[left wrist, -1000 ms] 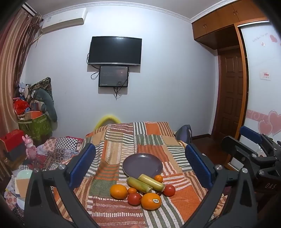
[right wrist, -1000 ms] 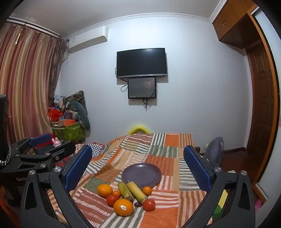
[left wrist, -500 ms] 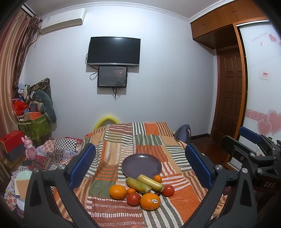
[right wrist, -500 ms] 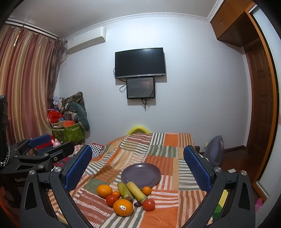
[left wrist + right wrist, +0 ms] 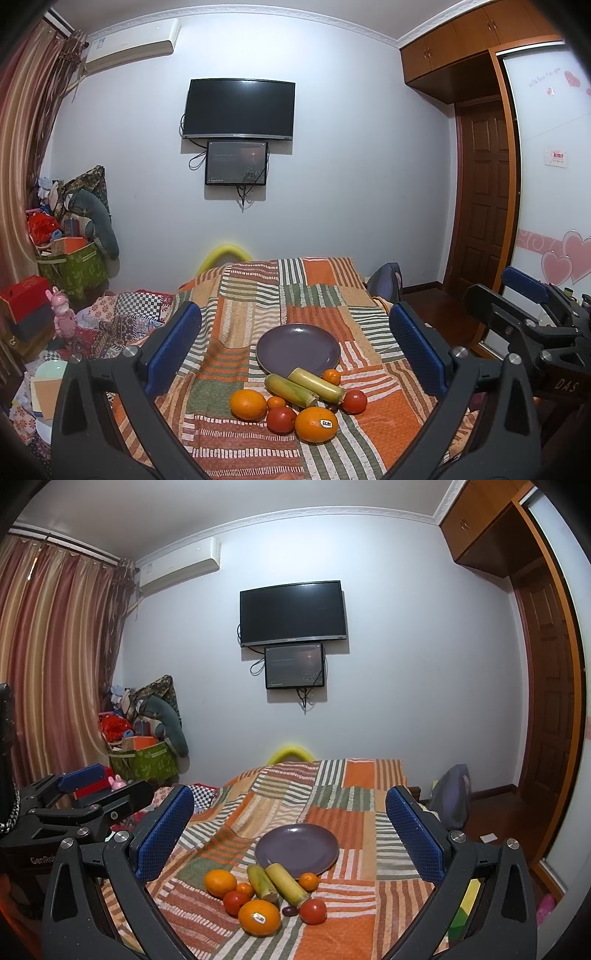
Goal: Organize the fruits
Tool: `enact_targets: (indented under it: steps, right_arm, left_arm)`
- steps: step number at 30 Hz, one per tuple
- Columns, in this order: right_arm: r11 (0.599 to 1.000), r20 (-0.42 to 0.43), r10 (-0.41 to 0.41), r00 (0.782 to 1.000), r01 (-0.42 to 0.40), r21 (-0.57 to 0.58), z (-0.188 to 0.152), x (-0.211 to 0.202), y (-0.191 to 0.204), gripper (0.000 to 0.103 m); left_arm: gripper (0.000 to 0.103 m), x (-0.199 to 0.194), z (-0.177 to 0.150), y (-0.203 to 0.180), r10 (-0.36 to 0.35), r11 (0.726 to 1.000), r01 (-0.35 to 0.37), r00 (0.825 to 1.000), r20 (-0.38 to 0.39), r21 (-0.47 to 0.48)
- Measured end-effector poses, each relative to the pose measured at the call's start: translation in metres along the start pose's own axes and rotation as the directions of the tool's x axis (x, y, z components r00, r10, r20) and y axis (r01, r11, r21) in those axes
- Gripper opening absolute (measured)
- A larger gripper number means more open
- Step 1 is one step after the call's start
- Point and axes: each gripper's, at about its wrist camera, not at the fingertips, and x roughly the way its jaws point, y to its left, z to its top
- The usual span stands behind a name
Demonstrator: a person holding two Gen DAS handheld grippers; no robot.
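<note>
Beside the empty purple plate (image 5: 297,349) on the patchwork-covered table (image 5: 384,417): loose fruits (image 5: 298,397) clustered and touching, left gripper (image 5: 295,349) and right gripper (image 5: 290,834) both spread wide, holding nothing; likely to roll if nudged.

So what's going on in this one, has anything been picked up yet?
Nothing yet. Both claws, left and right, hang open and empty above a patchwork-covered table. The fruit lies in a loose cluster on the cloth: the stickered orange, tomatoes and two yellow-green stalks, all in front of the purple plate, which holds nothing.
</note>
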Motion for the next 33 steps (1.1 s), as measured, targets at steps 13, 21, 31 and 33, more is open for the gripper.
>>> enact_targets:
  steps: [13,21,31,33]
  right_arm:
    - [1.0,-0.029,-0.005,1.0,0.005,0.003,-0.005,0.012,-0.005,0.103]
    - [0.999,-0.123,-0.031,0.992,0.03,-0.01,-0.023,0.043,-0.015,0.103]
    - [0.998,-0.33,0.045,0.943,-0.059,-0.03,-0.069,0.085,-0.018,0.103]
    - [0.996,-0.377,0.063,0.924,-0.079,-0.028,-0.08,0.094,-0.015,0.101]
  left_arm:
    - [0.103,0.01,-0.004,0.003,0.011,1.0,-0.011,1.0,0.007,0.004]
    - [0.103,0.051,-0.021,0.024,0.014,1.0,-0.015,0.991,-0.133,-0.009]
    - [0.075,0.108,-0.071,0.054,0.034,0.998,-0.049,0.948,-0.317,-0.038]
    - [0.068,0.116,-0.084,0.061,0.032,0.998,-0.048,0.928,-0.37,-0.034]
